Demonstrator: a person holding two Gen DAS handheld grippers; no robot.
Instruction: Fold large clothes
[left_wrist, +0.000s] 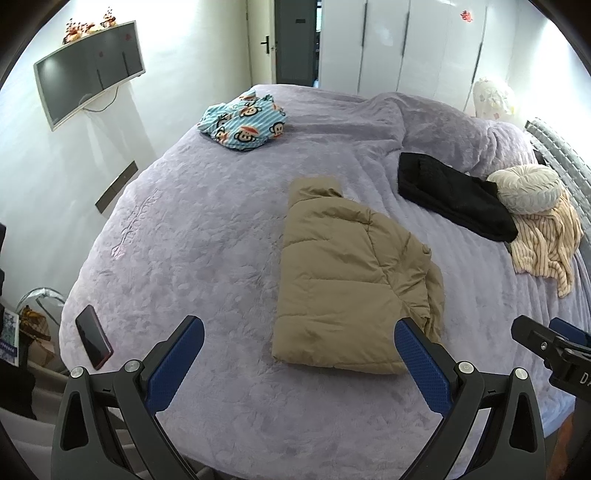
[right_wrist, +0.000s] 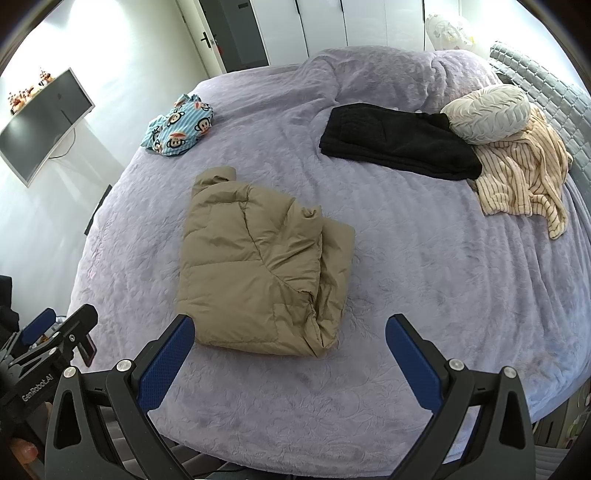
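Covering nearly everything, a lavender plush bedspread (left_wrist: 207, 236) carries a folded tan quilted puffer jacket (left_wrist: 343, 273) at its near middle. Far right lies a folded black knit garment (left_wrist: 454, 195), touching a cream striped robe (left_wrist: 546, 243); far left sits a blue monkey-print fleece bundle (left_wrist: 242, 123). Both the left gripper (left_wrist: 299, 345) and right gripper (right_wrist: 290, 341) hover spread wide, empty. A dark phone (left_wrist: 94, 336) rests near left.
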